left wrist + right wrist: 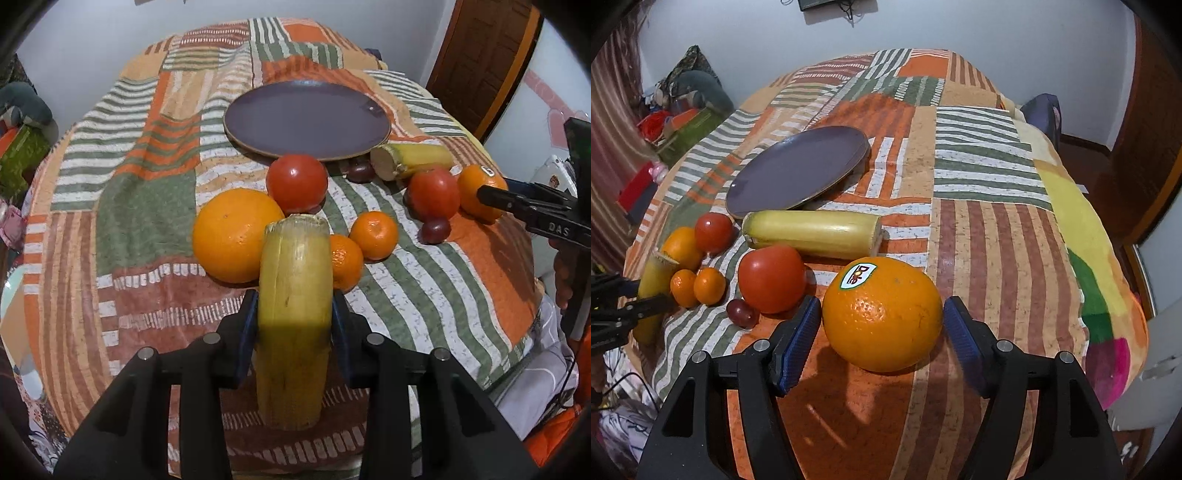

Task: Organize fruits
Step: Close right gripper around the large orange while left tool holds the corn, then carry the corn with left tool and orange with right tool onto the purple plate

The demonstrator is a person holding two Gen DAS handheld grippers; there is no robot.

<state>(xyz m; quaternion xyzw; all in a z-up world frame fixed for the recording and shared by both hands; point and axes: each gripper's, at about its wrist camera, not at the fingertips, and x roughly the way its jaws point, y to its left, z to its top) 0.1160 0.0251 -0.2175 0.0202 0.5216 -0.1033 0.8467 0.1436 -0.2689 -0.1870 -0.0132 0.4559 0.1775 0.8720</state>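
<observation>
1. The left gripper (295, 314) is clamping a yellow stalk piece (293, 332), lying nearer the camera than the purple plate (306, 118).
2. The right gripper (882, 325) is standing spread around the stickered orange (882, 314), pads not touching, also nearer than the purple plate.
3. Tomatoes and small oranges are sitting between.

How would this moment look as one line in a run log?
left gripper: shut on yellow banana piece | right gripper: open around stickered orange | purple plate: empty
</observation>
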